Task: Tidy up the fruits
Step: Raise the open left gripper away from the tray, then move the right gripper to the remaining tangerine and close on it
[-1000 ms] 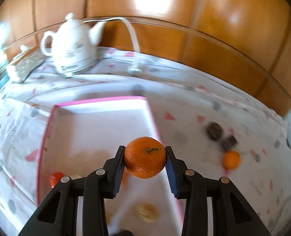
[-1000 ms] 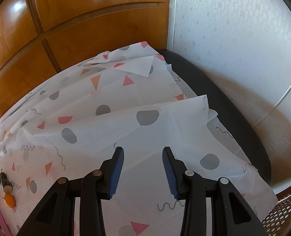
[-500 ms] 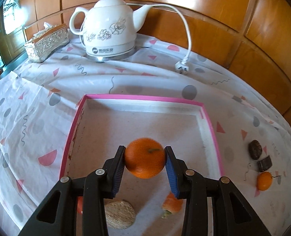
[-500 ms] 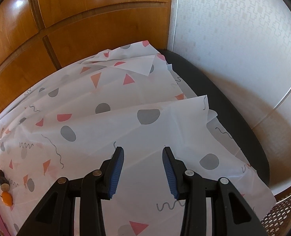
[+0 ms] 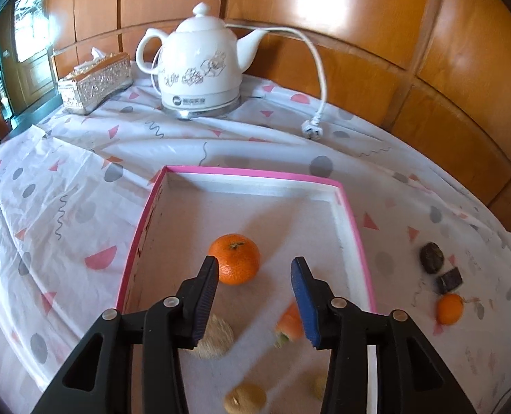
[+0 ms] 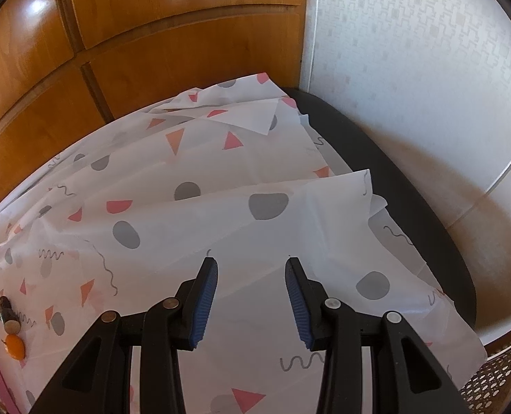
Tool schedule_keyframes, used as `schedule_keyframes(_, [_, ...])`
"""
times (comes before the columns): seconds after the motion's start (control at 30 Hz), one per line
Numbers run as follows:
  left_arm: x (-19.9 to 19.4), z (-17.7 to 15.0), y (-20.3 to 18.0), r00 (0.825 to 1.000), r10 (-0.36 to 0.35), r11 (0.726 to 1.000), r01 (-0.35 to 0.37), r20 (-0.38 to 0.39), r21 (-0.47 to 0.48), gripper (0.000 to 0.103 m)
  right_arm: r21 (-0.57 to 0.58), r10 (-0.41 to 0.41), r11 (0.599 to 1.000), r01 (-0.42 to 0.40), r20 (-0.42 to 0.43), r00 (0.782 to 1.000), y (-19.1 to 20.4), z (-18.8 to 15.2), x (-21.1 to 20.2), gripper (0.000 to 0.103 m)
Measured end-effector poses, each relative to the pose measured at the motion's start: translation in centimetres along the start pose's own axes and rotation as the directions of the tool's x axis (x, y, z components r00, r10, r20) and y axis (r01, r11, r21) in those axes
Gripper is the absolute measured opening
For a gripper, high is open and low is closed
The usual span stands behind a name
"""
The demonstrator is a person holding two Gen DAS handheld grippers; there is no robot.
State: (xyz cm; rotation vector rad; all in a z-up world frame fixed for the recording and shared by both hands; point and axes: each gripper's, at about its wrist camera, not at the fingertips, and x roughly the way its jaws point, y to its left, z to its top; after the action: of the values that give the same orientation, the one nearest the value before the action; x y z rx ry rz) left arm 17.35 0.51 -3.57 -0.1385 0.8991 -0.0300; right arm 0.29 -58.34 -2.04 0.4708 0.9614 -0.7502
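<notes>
The small orange [image 5: 449, 308] lies on the desk [image 5: 83, 186] right of the pink tray [image 5: 354, 227], nearer the left gripper [image 5: 253, 277], which gapes empty; the right gripper [image 6: 251, 277] is likewise wide and empty.

left wrist view looks down close over the pink-rimmed tray [image 5: 354, 227] toward the wood-panelled wall. right wrist view faces the worktop's [image 6: 221, 227] far corner. both share the small orange fruit [image 5: 449, 308] [image 6: 15, 346].

Counter [image 5: 376, 172] under patterned cloth [image 5: 65, 207]. Pink-rimmed tray [image 5: 248, 171] at centre; kettle [image 5: 200, 69] at 12, tissue box [image 5: 95, 81] at 11, small orange [image 5: 449, 308] and two dark pieces [image 5: 431, 257] at 3.
</notes>
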Motion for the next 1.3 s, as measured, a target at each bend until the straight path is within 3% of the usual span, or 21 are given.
schedule_keyframes(0.47, [-5.5,-3.8,-2.9,0.995,-0.088,0.988,0.081,0.046,0.133,0.046,-0.123,0.112,0.986,-0.113,-0.009,0.994,3.0,-0.7,-0.4,0.041])
schedule_keyframes(0.83, [-7.4,-5.6,-2.4,0.993,-0.114,0.983,0.107,0.039,0.147,0.046,-0.309,0.232,0.922,-0.234,-0.045,0.972,7.5,-2.4,-1.0,0.041])
schedule_keyframes(1.07, [-8.4,-6.6,-1.5,0.993,-0.110,0.984,0.102,0.048,0.147,0.046,-0.412,0.321,0.851,-0.326,-0.082,0.943,10.1,-3.7,-1.8,0.041])
schedule_keyframes(1.3, [-8.8,-7.1,-0.6,0.993,-0.112,0.985,0.105,0.045,0.133,0.046,-0.525,0.403,0.733,-0.433,-0.177,0.898,14.1,-6.4,-2.8,0.041])
